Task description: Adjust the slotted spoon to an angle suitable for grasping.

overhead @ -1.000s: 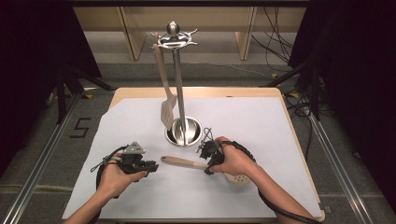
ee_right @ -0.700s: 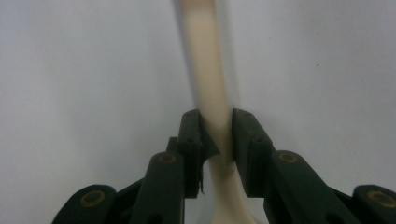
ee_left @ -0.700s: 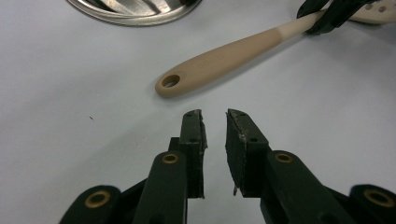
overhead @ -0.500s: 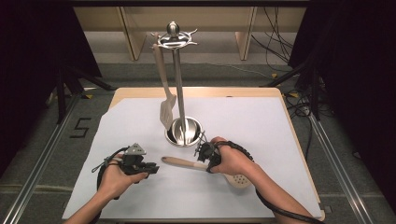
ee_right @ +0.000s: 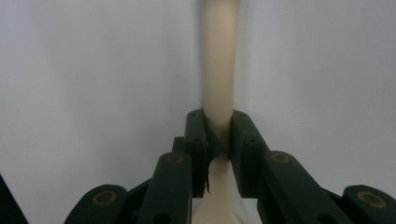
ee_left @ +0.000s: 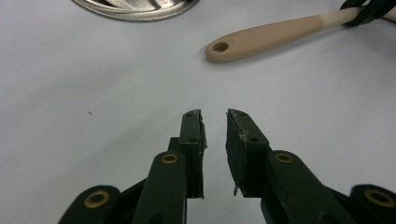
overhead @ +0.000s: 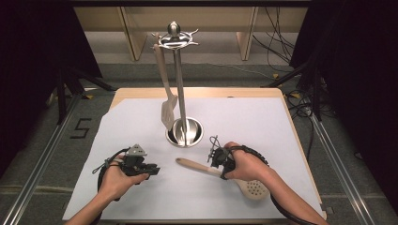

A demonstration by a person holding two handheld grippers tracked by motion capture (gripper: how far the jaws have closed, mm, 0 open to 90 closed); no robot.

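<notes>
White paper covers the counter [overhead: 141,122]; right gripper [ee_right: 218,133] fingers have just closed on the slotted spoon [overhead: 220,174] handle, left gripper [ee_left: 215,135] fingers stay slightly apart, empty.

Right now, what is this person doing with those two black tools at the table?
A person holds a gripper in each hand. The right gripper has just closed its jaws on the handle of a beige slotted spoon that lies on the white table cover. The left gripper waits nearby, jaws slightly apart and holding nothing. Behind them stands a metal utensil stand, with a spatula already hanging from it.
</notes>
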